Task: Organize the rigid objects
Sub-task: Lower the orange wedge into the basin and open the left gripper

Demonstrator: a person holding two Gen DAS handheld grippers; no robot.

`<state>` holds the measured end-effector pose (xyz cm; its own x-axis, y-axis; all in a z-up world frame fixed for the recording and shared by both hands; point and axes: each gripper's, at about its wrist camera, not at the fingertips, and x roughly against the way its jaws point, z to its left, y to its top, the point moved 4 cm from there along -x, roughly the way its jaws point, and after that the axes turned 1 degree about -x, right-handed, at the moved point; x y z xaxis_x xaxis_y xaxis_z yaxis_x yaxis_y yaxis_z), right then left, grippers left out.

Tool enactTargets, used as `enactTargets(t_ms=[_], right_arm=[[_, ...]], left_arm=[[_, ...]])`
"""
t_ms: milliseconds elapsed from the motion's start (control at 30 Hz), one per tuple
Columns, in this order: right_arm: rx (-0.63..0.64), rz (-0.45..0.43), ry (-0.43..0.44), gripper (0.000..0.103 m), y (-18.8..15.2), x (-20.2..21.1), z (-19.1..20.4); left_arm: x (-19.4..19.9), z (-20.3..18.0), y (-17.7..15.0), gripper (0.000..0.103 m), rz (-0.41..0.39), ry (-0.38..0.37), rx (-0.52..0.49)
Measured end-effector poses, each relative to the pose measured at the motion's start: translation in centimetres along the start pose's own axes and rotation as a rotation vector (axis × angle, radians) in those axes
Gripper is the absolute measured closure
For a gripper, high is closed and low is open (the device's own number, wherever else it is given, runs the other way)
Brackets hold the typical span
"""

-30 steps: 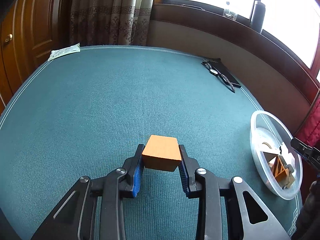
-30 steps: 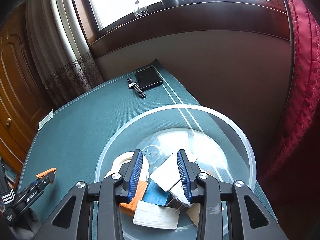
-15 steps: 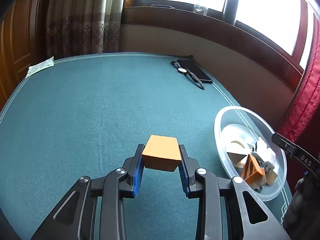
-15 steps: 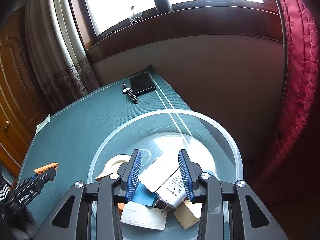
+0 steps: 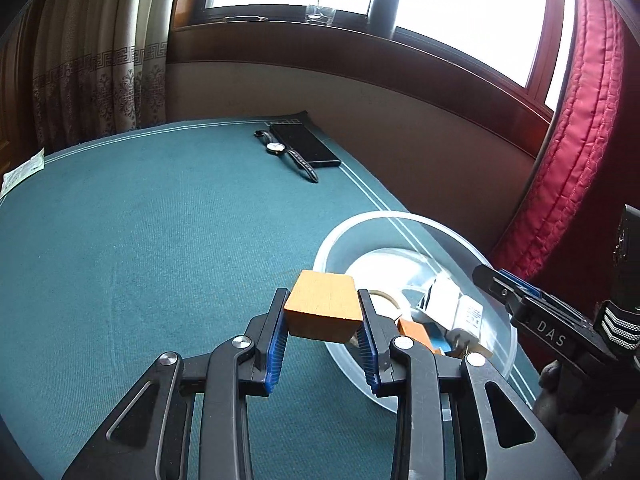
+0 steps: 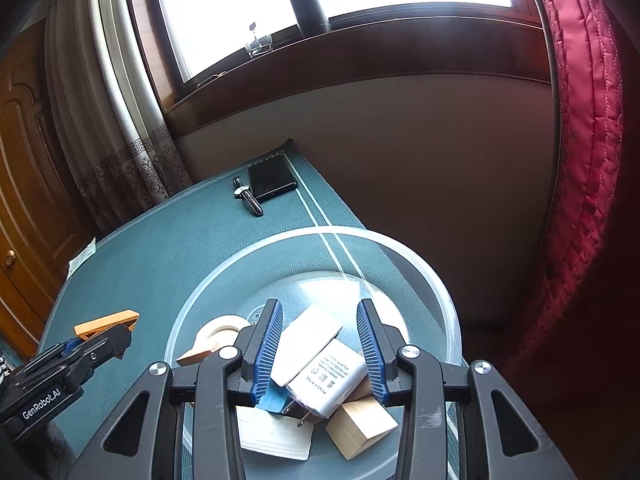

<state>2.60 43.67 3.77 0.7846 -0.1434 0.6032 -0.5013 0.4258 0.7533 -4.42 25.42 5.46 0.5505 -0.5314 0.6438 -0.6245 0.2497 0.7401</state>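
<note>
desk (image 5: 160, 240): green felt top, broad and flat; carries the bowl near its right edge; a phone (image 5: 306, 146) and watch (image 5: 286, 152) lie far off at the back, touching or nearly so
bowl (image 6: 440, 300): clear plastic, round, shallow; looks light and likely to skid if bumped, so come down from above, not against the rim; already holds tape, a charger and several blocks in a loose heap
left tongs (image 5: 322, 320): clamped on the block, blue pads flat against its two sides; poised at the bowl's near rim
right tongs (image 6: 320, 344): jaws apart, nothing between the pads; hanging over the heap in the bowl
block (image 5: 322, 308): wooden wedge, orange-tan, held clear of the desk; stiff and probably light; smooth faces may slip, so the flat-side pinch looks right; no fragility to worry about, a short drop should do
charger (image 6: 328, 376): white, hard shell, prongs out; slick plastic, best pinched across the flat faces
</note>
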Motion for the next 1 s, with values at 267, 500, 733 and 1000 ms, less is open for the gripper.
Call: enactTargets(t_ms=[267, 500, 733, 1000], right_arm=[[-0.016, -0.002, -0.008, 0.062, 0.0, 0.0, -0.8], [-0.025, -0.001, -0.013, 0.062, -0.1, -0.1, -1.2], [-0.029, -0.003, -0.024, 0.061, -0.1, -0.1, -1.3], [-0.024, 0.001, -0.030, 0.060, -0.3, -0.2, -1.1]], left_arm=[[-1.1, -2.7, 0.1, 0.070, 0.014, -0.063, -0.036], [-1.6, -3.7, -0.1, 0.047, 0.027, -0.139, -0.013], [-1.0, -3.3, -0.4, 0.046, 0.000, -0.106, -0.027], [-0.3, -2.2, -1.0, 0.046, -0.010, -0.089, -0.021]])
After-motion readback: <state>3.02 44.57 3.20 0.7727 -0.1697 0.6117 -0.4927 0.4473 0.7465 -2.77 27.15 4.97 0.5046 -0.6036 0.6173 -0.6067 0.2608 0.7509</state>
